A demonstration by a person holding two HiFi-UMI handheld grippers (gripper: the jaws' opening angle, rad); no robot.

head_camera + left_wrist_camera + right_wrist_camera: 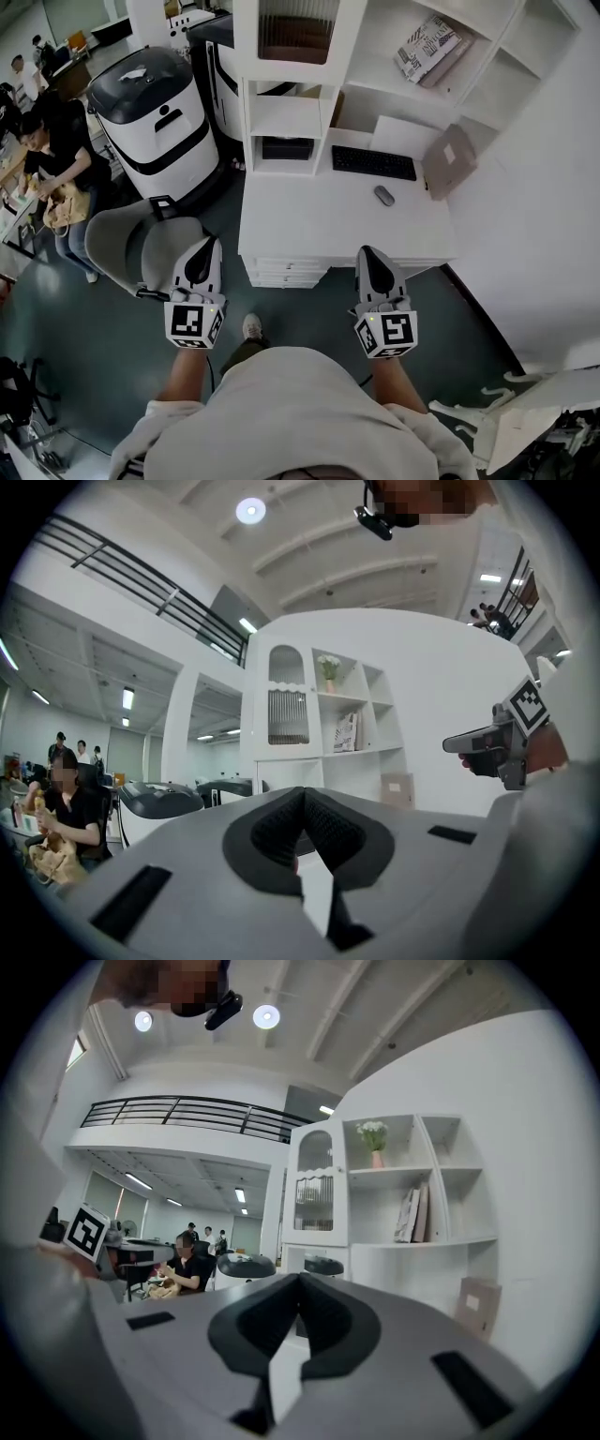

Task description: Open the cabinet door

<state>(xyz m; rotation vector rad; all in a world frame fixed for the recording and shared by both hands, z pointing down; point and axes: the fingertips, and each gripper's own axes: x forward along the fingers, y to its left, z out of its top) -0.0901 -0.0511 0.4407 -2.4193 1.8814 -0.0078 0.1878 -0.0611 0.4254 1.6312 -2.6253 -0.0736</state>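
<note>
With left hand-held gripper [204, 246] and right hand-held gripper [369, 253] shut empty, reach cabinet door [295, 33] well ahead, then part jaws.

Your head view's top edge cuts off the white cabinet's ribbed-glass door [295, 33]. Print on the shelved black-and-white magazine [427, 45] is too small to read. Your left hand-held gripper [207, 249] covers part of the grey padded chair [122, 246].
</note>
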